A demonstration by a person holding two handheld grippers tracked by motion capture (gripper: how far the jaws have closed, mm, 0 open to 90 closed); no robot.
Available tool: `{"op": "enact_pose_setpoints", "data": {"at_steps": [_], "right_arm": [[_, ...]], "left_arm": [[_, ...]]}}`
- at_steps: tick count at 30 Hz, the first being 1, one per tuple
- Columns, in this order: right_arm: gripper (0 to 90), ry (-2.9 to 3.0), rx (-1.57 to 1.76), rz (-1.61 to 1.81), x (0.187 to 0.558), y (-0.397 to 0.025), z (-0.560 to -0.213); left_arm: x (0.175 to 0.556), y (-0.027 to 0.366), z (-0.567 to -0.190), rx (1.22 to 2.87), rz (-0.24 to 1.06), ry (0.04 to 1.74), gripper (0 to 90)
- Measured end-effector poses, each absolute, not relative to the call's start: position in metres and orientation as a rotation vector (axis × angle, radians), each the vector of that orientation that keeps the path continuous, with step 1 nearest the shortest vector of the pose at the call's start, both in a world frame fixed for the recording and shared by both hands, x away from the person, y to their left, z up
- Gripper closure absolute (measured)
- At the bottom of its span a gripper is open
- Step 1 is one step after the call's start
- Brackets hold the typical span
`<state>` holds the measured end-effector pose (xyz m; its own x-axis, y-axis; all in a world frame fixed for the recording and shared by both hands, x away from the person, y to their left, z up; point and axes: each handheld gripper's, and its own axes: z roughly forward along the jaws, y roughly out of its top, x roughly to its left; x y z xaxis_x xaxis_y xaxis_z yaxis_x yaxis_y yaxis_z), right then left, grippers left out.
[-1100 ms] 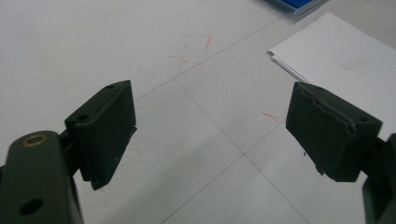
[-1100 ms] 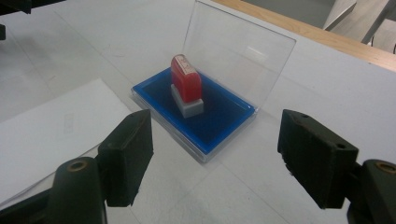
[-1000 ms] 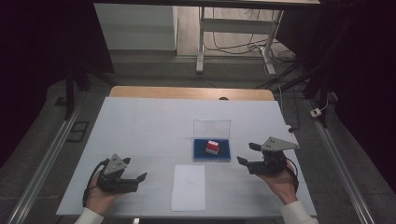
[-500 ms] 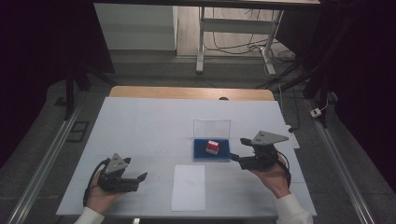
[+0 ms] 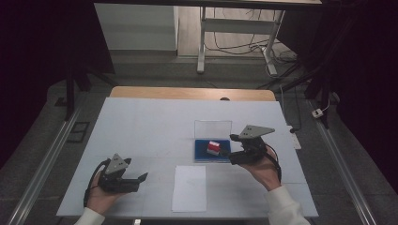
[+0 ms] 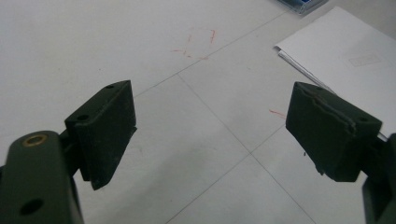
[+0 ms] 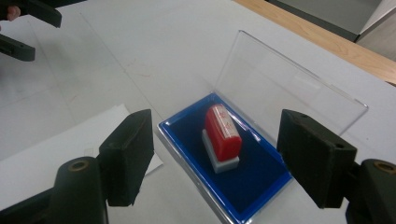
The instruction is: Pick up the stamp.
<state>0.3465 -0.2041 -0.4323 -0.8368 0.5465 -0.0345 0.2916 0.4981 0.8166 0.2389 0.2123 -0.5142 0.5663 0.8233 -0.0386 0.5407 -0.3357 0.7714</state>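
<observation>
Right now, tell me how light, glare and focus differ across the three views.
High view: the white table is evenly lit while the surroundings fall into deep shadow. Left gripper view: the left tongs loom soft and slightly blurred, and the sheet of paper looks washed out. Right gripper view: the red stamp in the blue case is fairly sharp, and the clear lid carries a faint sheen.

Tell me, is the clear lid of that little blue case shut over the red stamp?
No, the clear lid stands open behind the red stamp.
</observation>
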Motion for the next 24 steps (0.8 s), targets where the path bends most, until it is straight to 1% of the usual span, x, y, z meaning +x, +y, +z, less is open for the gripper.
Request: {"op": "enact_pose_setpoints", "data": {"at_steps": [9, 24], "right_arm": [[27.2, 2.481, 0.693, 1.246, 0.356, -0.187, -0.432], [27.6, 2.565, 0.712, 1.16, 0.372, -0.169, -0.451]], "left_arm": [[0.239, 0.212, -0.515, 2.031, 0.47, 1.093, 16.2], [0.24, 0.211, -0.515, 2.043, 0.472, 1.093, 16.2]]}}
